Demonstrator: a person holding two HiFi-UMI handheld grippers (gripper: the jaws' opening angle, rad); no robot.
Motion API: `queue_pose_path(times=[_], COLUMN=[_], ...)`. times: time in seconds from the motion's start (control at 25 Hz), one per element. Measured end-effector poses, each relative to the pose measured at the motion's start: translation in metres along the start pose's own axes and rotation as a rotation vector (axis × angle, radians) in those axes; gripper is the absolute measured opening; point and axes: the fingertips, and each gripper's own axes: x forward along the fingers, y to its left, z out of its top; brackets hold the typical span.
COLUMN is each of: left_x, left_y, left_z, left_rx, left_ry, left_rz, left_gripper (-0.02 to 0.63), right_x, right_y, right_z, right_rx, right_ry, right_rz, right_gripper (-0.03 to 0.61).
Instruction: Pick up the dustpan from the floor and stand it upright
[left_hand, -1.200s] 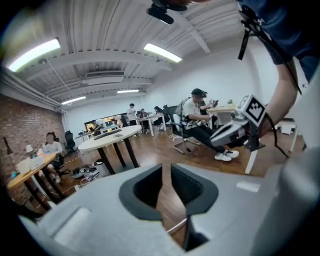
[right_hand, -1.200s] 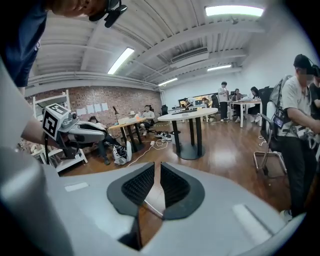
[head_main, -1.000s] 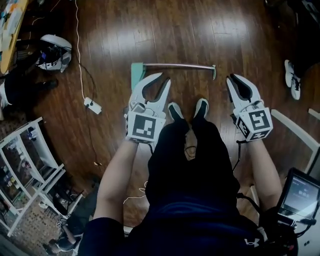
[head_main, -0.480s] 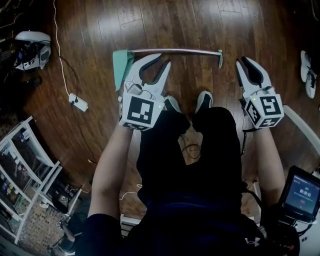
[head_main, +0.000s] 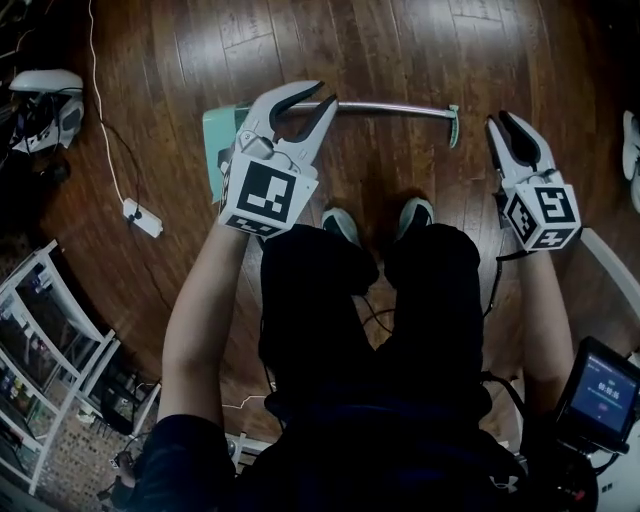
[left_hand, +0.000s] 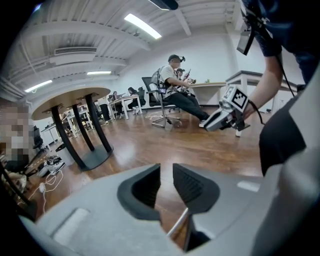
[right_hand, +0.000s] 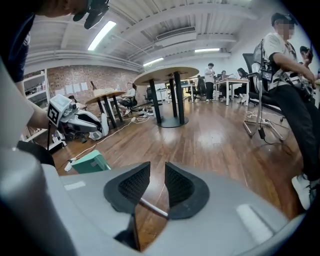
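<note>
The dustpan lies flat on the wood floor: a teal pan (head_main: 213, 138) at the left, a long metal handle (head_main: 395, 106) running right, and a teal end grip (head_main: 454, 124). My left gripper (head_main: 324, 94) hangs over the handle just right of the pan. Its jaws are a little apart and have just been opening, with nothing pressed between the pads (left_hand: 145, 185). The handle (left_hand: 178, 224) shows on the floor below them. My right gripper (head_main: 499, 120) is beside the end grip, to its right. It too has just been opening and holds nothing, with the handle (right_hand: 153, 207) and pan (right_hand: 89, 162) beyond.
My own shoes (head_main: 340, 222) stand just behind the handle. A white headset (head_main: 45, 95) and a power strip on its cable (head_main: 138, 217) lie at the left, with a white rack (head_main: 50, 330) below them. A screen (head_main: 600, 390) sits at the lower right. A round black-legged table (right_hand: 170, 95) and seated people are farther off.
Both grippers have sunk toward the floor and closed in on the dustpan. The left one now overlaps the handle near the pan, and the right one sits by the end grip, slightly wider.
</note>
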Motion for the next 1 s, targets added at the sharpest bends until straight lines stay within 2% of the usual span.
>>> queue_pose_path(times=[0.16, 0.4, 0.52, 0.64, 0.76, 1.0], left_x=[0.034, 0.074, 0.098, 0.118, 0.135, 0.166], left_y=[0.001, -0.029, -0.03, -0.036, -0.045, -0.063], left_z=[-0.027, -0.059, -0.089, -0.125, -0.157, -0.22], left_rx=[0.032, 0.121, 0.143, 0.188, 0.257, 0.294], left_ry=[0.055, 0.098, 0.131, 0.184, 0.24, 0.368], left_rz=[-0.06, -0.18, -0.217, -0.27, -0.332, -0.435], left_gripper=[0.086, 0.106, 0.14, 0.166, 0.17, 0.179], right_x=[0.021, 0.04, 0.064, 0.09, 0.114, 0.139], right_y=[-0.01, -0.017, -0.026, -0.033, -0.038, -0.028], right_z=[-0.022, -0.073, -0.094, -0.116, -0.134, -0.156], right_rx=[0.02, -0.006, -0.02, 0.014, 0.049, 0.036], right_ry=[0.029, 0.089, 0.097, 0.107, 0.121, 0.147], right_rz=[0.009, 0.017, 0.049, 0.092, 0.111, 0.158], right_gripper=[0.11, 0.129, 0.133, 0.133, 0.137, 0.152])
